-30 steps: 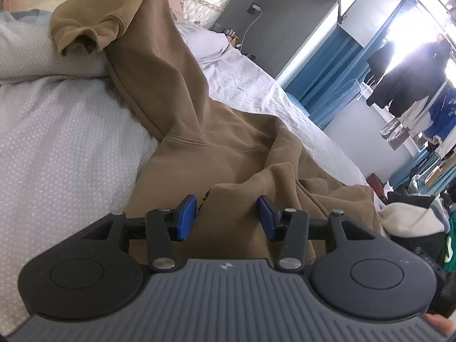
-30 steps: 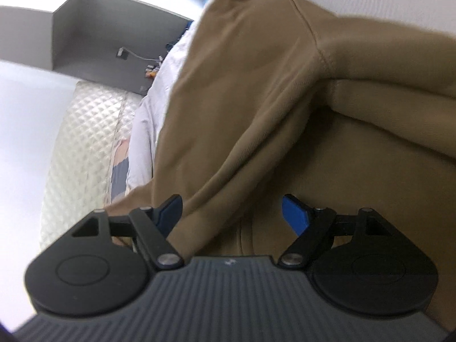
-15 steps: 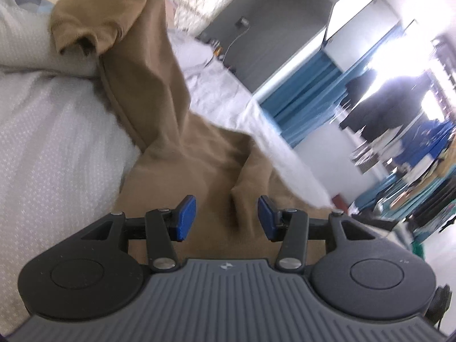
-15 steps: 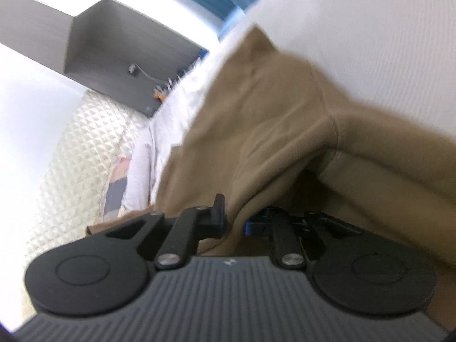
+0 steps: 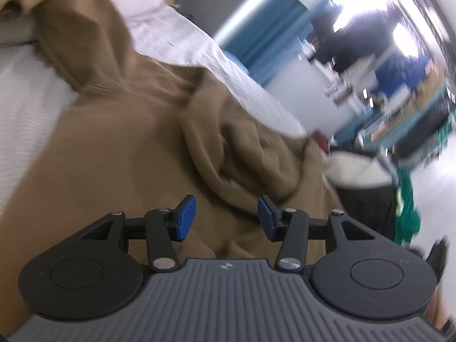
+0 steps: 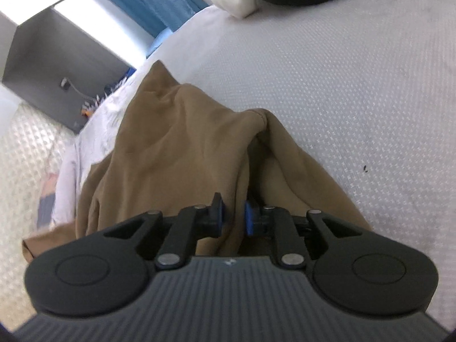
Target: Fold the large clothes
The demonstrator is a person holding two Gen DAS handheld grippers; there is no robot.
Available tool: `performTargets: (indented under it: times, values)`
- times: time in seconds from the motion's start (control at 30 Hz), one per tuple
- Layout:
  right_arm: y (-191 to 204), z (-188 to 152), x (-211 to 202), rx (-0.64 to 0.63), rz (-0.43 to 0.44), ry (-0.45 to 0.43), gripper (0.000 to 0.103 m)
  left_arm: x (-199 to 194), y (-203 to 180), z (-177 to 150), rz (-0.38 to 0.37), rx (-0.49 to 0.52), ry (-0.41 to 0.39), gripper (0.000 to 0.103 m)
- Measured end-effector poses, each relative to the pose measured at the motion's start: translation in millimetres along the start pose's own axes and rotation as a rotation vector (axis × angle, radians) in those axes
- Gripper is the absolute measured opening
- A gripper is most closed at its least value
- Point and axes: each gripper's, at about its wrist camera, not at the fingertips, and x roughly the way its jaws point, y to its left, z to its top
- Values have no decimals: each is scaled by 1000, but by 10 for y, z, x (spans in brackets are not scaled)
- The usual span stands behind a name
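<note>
Brown sweatshirt lies crumpled on the bed, running away from both grippers. The right gripper pinches a raised fold, its jaws having just eased slightly; the left gripper hovers spread over bunched fabric, gripping nothing.

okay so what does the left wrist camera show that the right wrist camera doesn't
Only the left wrist view: the left gripper with open jaws over loose folds, plus blurred hanging clothes by a bright window. Only the right wrist view: the right gripper, jaws pinching a ridge of fabric, a broad bare stretch of white bedspread, and a grey cabinet. Both show the brown sweatshirt on the bed and blue curtains.
</note>
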Motion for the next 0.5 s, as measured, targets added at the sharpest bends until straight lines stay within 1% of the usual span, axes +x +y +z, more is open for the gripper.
performTargets:
  times: [0.07,0.1,0.17,0.23,0.3,0.37,0.43,0.5]
  values:
    - [-63,-26,-163,-31,-6,-16,27,87,-78,-70,26,47,36,54]
    - [-66,-39,-233,-53,-14,-28,30,138,-110,-100,43,65,58,54]
    - [-31,-4,-327,-85,-33,-70,37,223,-150,-157,105,111,77,54]
    - [47,-21,-413,-131,-28,-124,37,261,-158,-211,155,144,102,54]
    - [209,-28,-448,-201,-8,-173,37,284,-123,-224,166,125,114,54]
    - [399,-77,-478,-299,23,-205,37,304,-103,-206,171,124,117,54]
    - [598,-189,-455,-413,63,-214,37,298,-102,-204,171,122,115,54]
    - [735,-324,-399,-511,106,-201,37,284,-94,-201,161,113,113,54]
